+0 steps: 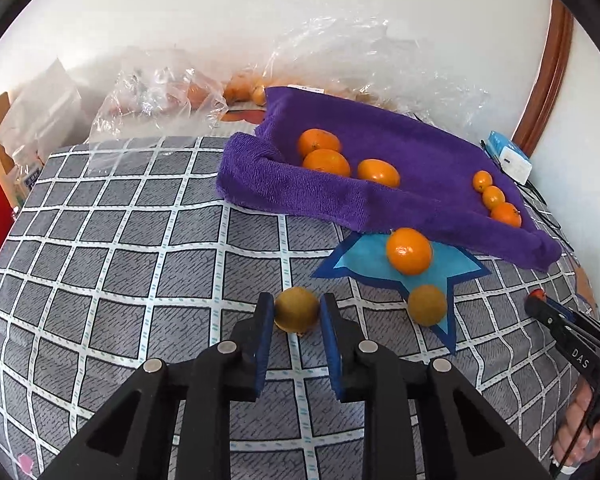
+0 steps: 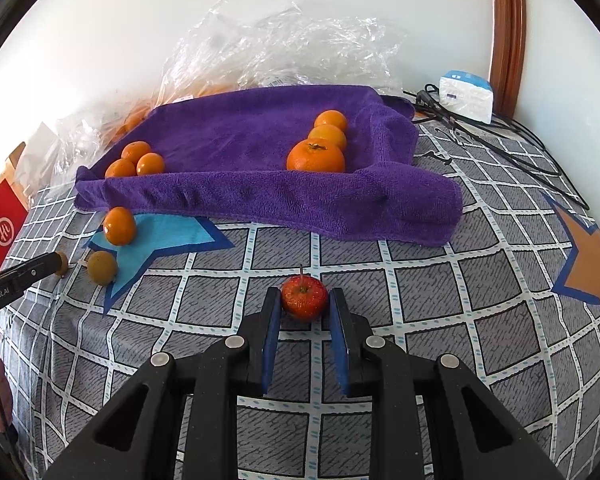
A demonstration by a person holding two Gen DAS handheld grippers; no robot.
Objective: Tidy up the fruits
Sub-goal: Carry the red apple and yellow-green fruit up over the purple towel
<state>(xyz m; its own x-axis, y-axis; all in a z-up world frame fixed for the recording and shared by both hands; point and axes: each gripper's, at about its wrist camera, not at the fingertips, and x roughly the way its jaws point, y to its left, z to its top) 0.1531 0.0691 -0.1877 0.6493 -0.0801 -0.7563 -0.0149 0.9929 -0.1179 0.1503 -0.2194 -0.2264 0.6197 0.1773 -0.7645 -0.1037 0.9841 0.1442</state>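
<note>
My left gripper (image 1: 297, 310) is shut on a brown-yellow round fruit (image 1: 297, 309) that rests on the checked bedsheet. My right gripper (image 2: 305, 302) is shut on a small red fruit (image 2: 304, 297) with a stem, also down on the sheet. A second brown-yellow fruit (image 1: 427, 305) and an orange (image 1: 409, 250) lie on a blue star patch (image 1: 356, 260) to the right of the left gripper. A purple towel (image 2: 260, 140) behind holds three oranges at its left (image 2: 134, 160) and three at its right (image 2: 318, 154).
Crumpled clear plastic bags (image 2: 284, 52) with more oranges lie against the wall. A white-and-blue box (image 2: 466, 96) and black cables (image 2: 500, 140) sit at the right. A red carton (image 2: 2, 224) stands at the left edge. The right gripper shows in the left wrist view (image 1: 536, 296).
</note>
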